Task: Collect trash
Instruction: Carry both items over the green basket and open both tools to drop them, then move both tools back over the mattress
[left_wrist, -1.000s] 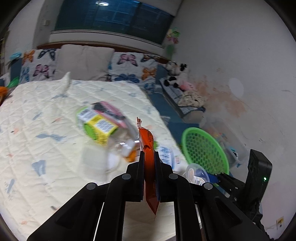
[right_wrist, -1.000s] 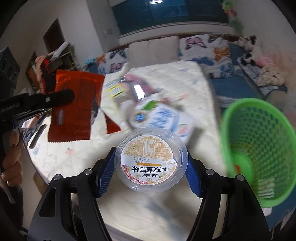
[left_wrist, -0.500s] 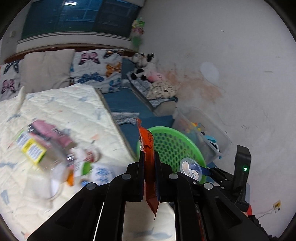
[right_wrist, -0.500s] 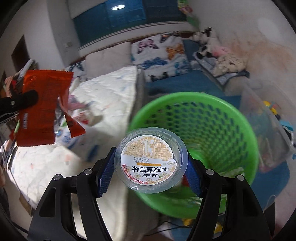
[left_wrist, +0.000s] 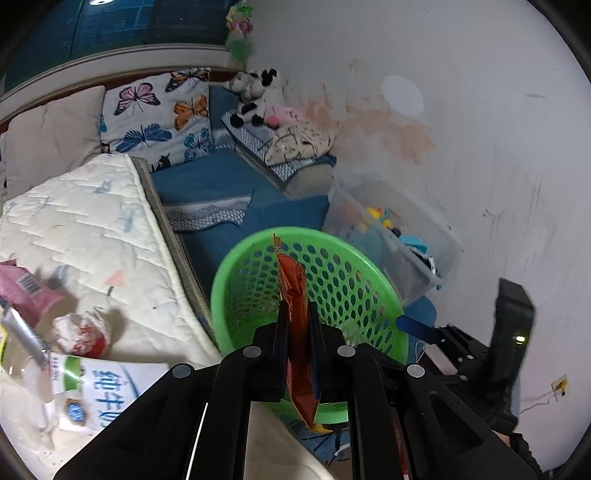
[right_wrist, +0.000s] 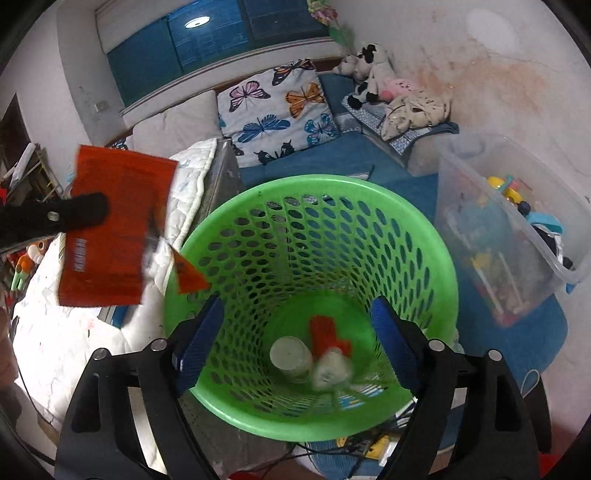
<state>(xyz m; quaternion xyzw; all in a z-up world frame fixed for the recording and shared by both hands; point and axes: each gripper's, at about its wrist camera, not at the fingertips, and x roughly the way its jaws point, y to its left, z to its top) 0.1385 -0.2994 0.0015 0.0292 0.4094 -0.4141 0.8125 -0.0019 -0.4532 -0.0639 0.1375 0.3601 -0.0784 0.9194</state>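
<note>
My left gripper is shut on an orange-red snack wrapper, held edge-on over the near rim of the green mesh basket. The same wrapper shows flat at the left of the right wrist view, beside the basket. My right gripper is open and empty right above the basket's mouth. At the basket's bottom lie a clear plastic cup, another round cup and a red scrap. Trash on the bed: a milk carton, a crumpled wrapper, a pink packet.
The bed with a white quilt lies left of the basket. A clear storage bin of toys stands right of the basket, against the stained wall. Butterfly pillows and plush toys are at the back.
Both grippers swung right from the bed to the basket. My right gripper opened and let go of the clear cup, which now lies in the basket. The left still holds the wrapper.
</note>
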